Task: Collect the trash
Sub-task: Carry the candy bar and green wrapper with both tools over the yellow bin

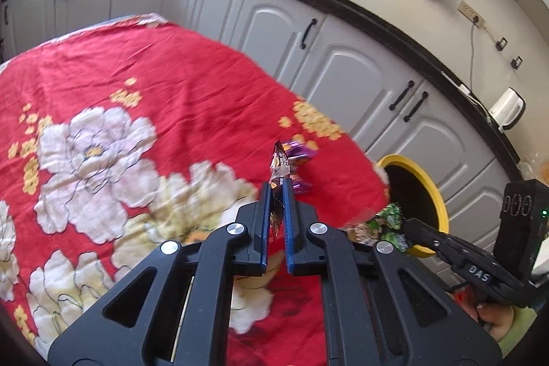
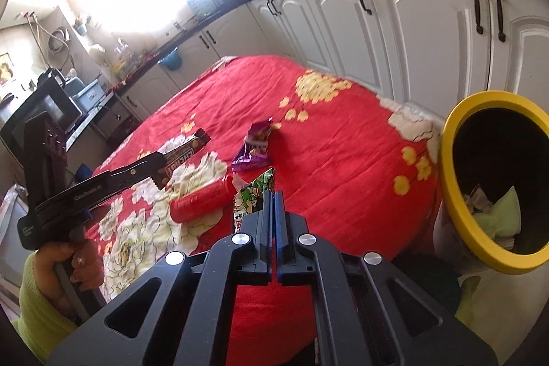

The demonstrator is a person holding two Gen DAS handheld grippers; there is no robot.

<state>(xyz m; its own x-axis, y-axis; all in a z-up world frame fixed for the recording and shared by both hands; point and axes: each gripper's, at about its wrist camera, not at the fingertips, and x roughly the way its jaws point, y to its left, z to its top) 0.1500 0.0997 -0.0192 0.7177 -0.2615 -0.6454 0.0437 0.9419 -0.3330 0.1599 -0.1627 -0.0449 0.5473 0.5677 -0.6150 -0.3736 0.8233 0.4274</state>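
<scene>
Black left gripper (image 1: 275, 191) pinches the brown snack wrapper (image 1: 278, 165) tight, right gripper (image 2: 273, 194) pinches the green wrapper (image 2: 255, 192) tight above the red cloth (image 2: 326, 143), so both should go right, over the yellow bin (image 2: 449, 180), before letting go.

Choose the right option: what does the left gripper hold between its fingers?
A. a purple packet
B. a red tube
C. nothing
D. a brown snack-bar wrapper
D: the left gripper is shut on the brown snack-bar wrapper, while the purple packet and the red tube lie on the red flowered cloth.
</scene>
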